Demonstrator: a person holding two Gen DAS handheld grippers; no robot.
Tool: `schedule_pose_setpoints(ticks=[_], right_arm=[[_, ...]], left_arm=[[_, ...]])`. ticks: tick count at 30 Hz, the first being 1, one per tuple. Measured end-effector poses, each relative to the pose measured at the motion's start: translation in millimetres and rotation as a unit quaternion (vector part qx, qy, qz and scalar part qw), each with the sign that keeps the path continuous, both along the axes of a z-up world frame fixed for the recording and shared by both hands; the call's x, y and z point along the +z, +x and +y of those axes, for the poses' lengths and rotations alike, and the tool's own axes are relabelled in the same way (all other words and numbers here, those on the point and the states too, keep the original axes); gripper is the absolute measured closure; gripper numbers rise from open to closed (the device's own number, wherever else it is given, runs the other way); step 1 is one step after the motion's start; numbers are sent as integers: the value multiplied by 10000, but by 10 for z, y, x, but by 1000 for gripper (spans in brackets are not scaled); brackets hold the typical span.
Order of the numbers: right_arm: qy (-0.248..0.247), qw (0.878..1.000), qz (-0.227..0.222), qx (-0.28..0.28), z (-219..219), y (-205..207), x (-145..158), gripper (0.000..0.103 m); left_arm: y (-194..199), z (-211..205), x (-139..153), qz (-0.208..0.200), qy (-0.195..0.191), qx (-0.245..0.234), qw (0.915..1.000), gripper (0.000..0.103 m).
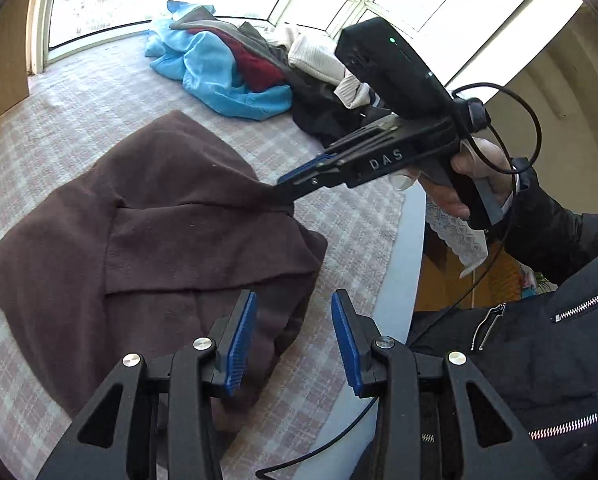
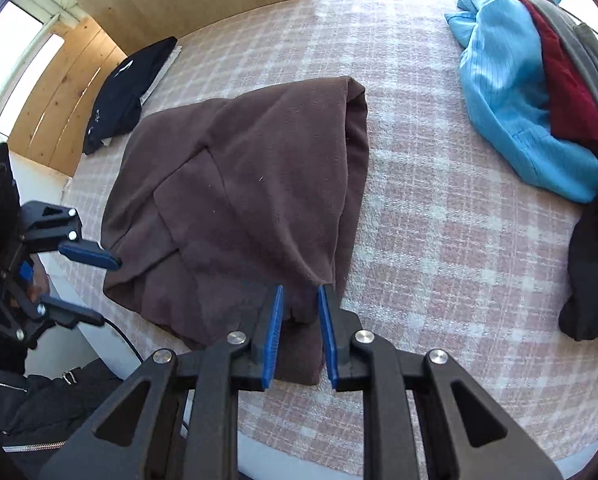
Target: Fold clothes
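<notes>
**Brown garment half folded on the checked cloth**

The brown garment [image 2: 239, 200] lies partly folded near the table's near edge, on the pink checked cloth [image 2: 439, 240]. The right gripper [image 2: 299, 300] has its fingers narrowed around a raised corner of it. The left gripper [image 1: 293, 336] hangs over the garment's near edge, fingers wide and empty. A pile of clothes [image 1: 227, 68] sits far right; a dark folded garment [image 2: 127, 92] lies far left.
</notes>
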State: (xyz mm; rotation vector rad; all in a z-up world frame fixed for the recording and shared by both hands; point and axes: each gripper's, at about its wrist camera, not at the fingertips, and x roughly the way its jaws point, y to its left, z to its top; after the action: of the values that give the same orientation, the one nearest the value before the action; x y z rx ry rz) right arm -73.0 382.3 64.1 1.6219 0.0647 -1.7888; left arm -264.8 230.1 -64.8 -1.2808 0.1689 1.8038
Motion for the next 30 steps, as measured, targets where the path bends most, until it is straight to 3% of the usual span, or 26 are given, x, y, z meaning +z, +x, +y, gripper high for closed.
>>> schedule_pose_setpoints(ticks=[3,7,9,11,12,13,15,18,19,22,23,26,28,30], right_arm=[[-541,9969,-344,-465,104,-266,0,84],[-197,9989,-75,-410,-47,-485,23,79],[70,9998,-35,-187,-179,-520,-15,79],[355,9994,-33,15,-291,-500,-87,80],[356,9993,-32,143,-312,-477,-101,82],[315,9992,5,225,-330,-461,-78,91],[232,9992,56,328,-335,-446,-18,93],[-53,9999,-81,-35,-154,-520,-26,94],[193,9996,-119,-140,-114,-546,-137,93],[773,9970,-73,-13,-91,-474,-249,93],[703,9975,58,8,-69,-448,-157,93],[334,9962,800,-40,-93,-423,312,93],[-71,9934,1143,87,-230,-426,566,91],[-273,9924,1170,254,-520,-502,594,87]], left_arm=[[14,324,-97,64,-204,-239,9995,64],[33,756,-227,149,-475,-557,9972,67],[40,960,-288,182,-596,-709,9955,92],[-3,870,-251,-12,-356,-692,9970,96],[-24,825,-233,-109,-236,-683,9973,99],[-46,780,-214,-207,-116,-674,9974,99],[-40,739,-224,-261,-72,-721,9970,99],[-45,742,-430,-480,-150,-671,9965,98],[-61,694,-414,-603,-32,-570,9965,99],[-58,435,-162,-809,408,-304,9954,91],[-50,328,-46,-833,560,-219,9947,85],[-88,-153,374,-106,590,217,9980,64],[-290,-495,471,303,319,802,9958,64],[-600,-842,443,223,362,1427,9888,65]])
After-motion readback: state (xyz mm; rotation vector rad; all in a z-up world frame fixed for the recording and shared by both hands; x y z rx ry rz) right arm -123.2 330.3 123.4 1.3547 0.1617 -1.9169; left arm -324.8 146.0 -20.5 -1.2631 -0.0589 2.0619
